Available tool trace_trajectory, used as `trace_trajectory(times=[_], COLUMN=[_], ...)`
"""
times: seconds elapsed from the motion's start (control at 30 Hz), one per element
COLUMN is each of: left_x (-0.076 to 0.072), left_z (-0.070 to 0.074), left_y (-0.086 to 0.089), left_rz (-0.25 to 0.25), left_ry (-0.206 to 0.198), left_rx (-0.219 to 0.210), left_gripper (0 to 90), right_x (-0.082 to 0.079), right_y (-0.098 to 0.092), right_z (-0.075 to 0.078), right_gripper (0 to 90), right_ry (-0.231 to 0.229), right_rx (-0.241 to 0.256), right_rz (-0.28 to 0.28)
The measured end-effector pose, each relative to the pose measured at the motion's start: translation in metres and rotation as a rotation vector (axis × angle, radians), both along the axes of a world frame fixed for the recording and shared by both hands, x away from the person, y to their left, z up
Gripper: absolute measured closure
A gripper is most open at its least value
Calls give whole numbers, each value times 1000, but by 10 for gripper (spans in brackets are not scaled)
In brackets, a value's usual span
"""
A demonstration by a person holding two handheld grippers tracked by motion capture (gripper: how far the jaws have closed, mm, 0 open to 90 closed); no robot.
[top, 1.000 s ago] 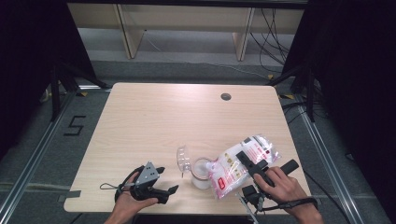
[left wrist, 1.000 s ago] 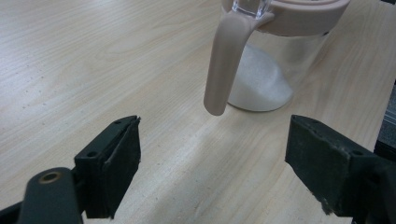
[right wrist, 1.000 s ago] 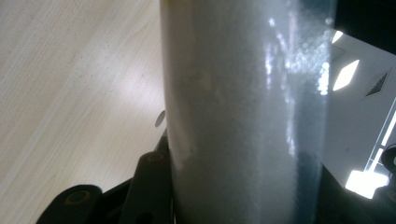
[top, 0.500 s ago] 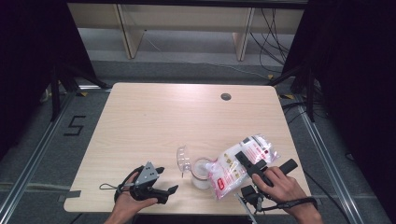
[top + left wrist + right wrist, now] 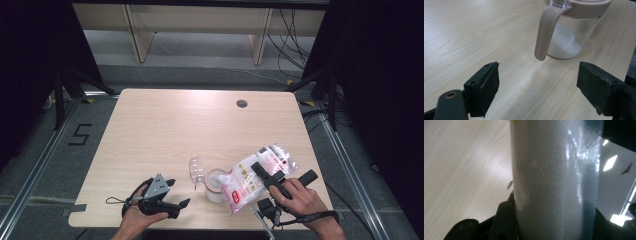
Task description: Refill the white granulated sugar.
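A clear jar [image 5: 215, 186] holding some white grains stands near the table's front edge, its clear lid [image 5: 195, 170] flipped open to the left. A plastic bag of white grains [image 5: 250, 175] with red print lies tilted, its lower end over the jar's mouth. My right gripper [image 5: 260, 170] is shut on this bag; in the right gripper view the bag [image 5: 554, 182] hides the jaw tips. My left gripper [image 5: 181, 192] rests open left of the jar, holding nothing. In the left gripper view, the gripper [image 5: 537, 92] faces the jar [image 5: 571, 37] and its pink handle [image 5: 545, 32].
The pale wooden table [image 5: 165, 130] has a round cable hole [image 5: 242, 103] at the back right. Black curtains flank both sides, and a wooden shelf frame [image 5: 137, 30] stands beyond the far edge. Tape on the floor [image 5: 80, 135] at the left marks a 5.
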State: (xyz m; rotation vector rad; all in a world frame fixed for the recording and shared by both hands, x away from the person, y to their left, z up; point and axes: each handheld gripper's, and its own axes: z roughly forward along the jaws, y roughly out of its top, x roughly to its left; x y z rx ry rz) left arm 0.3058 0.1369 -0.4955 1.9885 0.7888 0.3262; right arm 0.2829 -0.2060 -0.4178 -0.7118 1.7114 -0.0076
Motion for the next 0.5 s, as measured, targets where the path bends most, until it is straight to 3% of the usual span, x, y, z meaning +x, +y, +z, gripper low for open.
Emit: trace_trajectory(times=[0.5], left_x=[-1], left_z=[0], left_y=[2], left_rz=[9], left_ry=[-7], left_rx=[13], left_gripper=[179], right_x=[0], right_y=[1], right_z=[3], right_gripper=[685], right_ry=[4], right_rx=[-16], right_rz=[1])
